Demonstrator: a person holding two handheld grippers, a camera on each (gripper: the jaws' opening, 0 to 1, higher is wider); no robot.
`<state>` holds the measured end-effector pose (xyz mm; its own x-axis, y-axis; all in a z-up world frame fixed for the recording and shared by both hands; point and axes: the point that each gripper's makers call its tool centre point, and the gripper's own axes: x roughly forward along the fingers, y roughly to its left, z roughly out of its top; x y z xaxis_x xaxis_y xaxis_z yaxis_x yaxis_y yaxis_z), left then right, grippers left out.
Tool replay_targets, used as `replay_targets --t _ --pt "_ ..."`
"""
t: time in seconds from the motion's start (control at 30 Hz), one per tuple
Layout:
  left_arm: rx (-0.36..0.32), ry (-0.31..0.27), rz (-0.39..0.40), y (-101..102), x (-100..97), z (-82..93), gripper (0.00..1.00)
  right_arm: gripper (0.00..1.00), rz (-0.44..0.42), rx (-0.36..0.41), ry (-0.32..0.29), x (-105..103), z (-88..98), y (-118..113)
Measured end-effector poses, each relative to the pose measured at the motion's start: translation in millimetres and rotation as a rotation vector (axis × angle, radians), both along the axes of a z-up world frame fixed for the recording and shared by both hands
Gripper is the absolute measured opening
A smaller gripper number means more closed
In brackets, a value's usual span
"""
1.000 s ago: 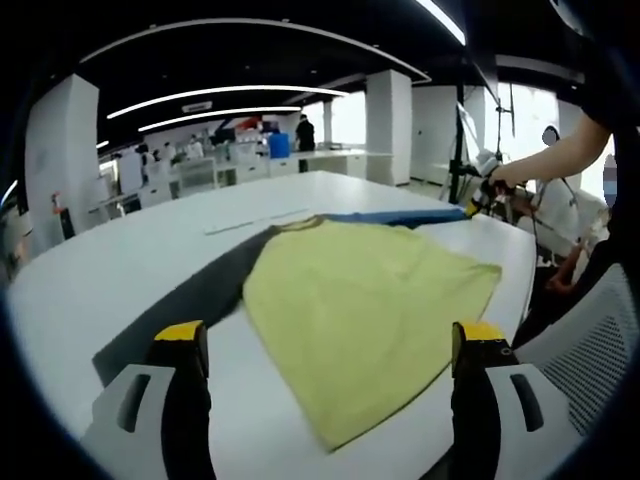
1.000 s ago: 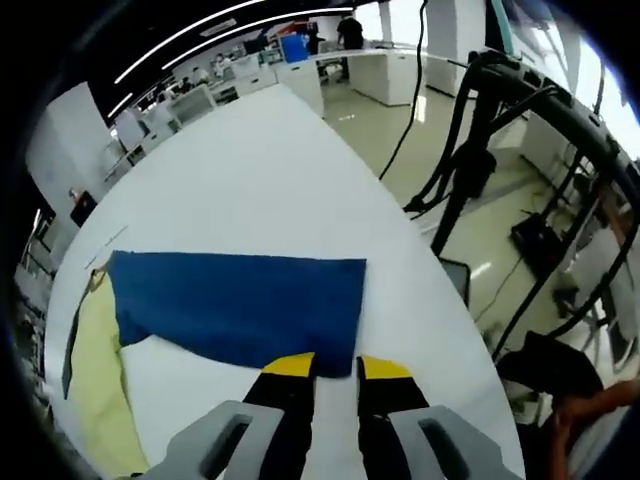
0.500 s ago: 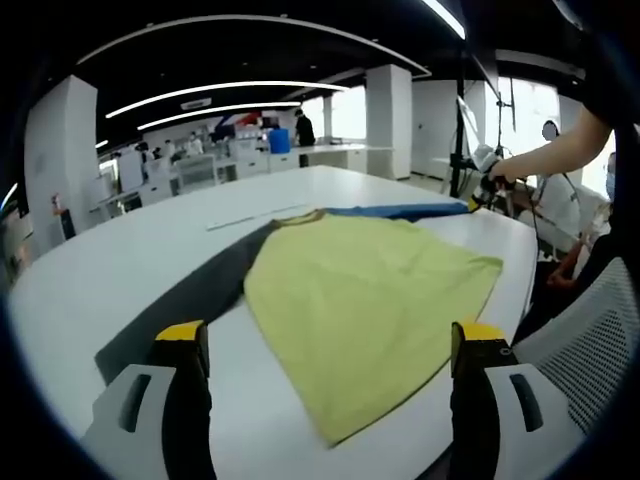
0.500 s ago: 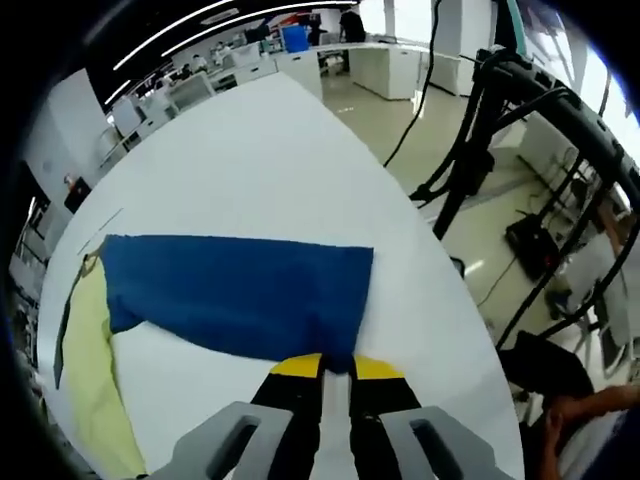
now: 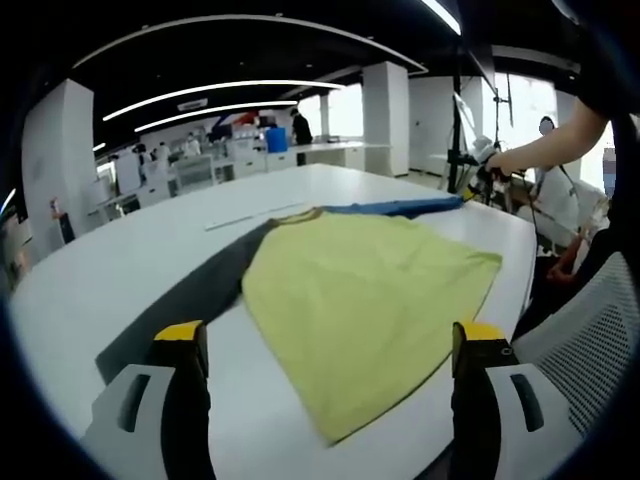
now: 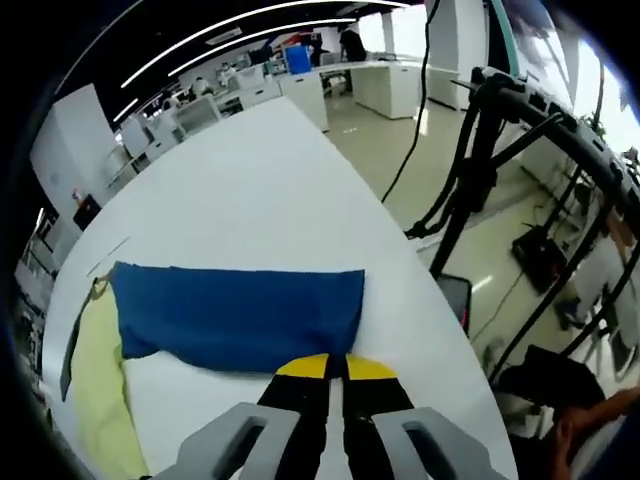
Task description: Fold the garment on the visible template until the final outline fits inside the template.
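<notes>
The garment (image 5: 370,300) lies spread on the white table (image 5: 120,270): a pale yellow body, a dark grey sleeve (image 5: 190,300) running out toward the near left, and a blue sleeve (image 5: 400,209) stretched away at the far right. The yellow panel is mostly flat, with soft creases and one corner pointing toward the near table edge.

In the left gripper view the left gripper (image 5: 325,345) hangs above the near side of the garment, its two yellow-tipped jaws spread wide apart with nothing between them. At the far right of that view a person's arm (image 5: 545,150) reaches to the right gripper (image 5: 478,180), which sits at the end of the blue sleeve.

The right gripper view shows that sleeve close up (image 6: 235,315): a broad blue rectangle lying flat on the table, its near edge slightly lifted where the right gripper's (image 6: 335,366) jaws are pressed together on the cloth. The yellow body (image 6: 95,390) appears as a strip at the left. Beyond the table edge this view takes in the floor with black stand legs and cables (image 6: 480,170).
</notes>
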<state>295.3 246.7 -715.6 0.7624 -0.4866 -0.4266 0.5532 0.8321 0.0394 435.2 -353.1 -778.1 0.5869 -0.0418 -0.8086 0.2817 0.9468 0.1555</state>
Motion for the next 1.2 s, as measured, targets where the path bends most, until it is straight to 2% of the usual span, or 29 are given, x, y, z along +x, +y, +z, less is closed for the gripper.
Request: replay_targets --t 0.17,0.5,0.77,1.2 --pt "0.001 0.006 -0.001 -0.6 -0.9 0.9 0.99 0.0 -0.008 0.014 -0.006 0.2 1.8 2.1" --pt "0.005 0.01 0.002 2.1 -1.2 0.6 0.99 0.0 0.052 0.028 -0.116 20.4 34.2 25.1" --pt "0.001 -0.004 -0.003 -0.7 -0.9 4.0 0.99 0.0 0.104 0.039 -0.159 32.5 50.5 43.9" --pt "0.007 -0.002 -0.008 -0.4 -1.0 3.2 0.99 0.0 0.231 0.053 -0.211 52.9 68.2 89.9"
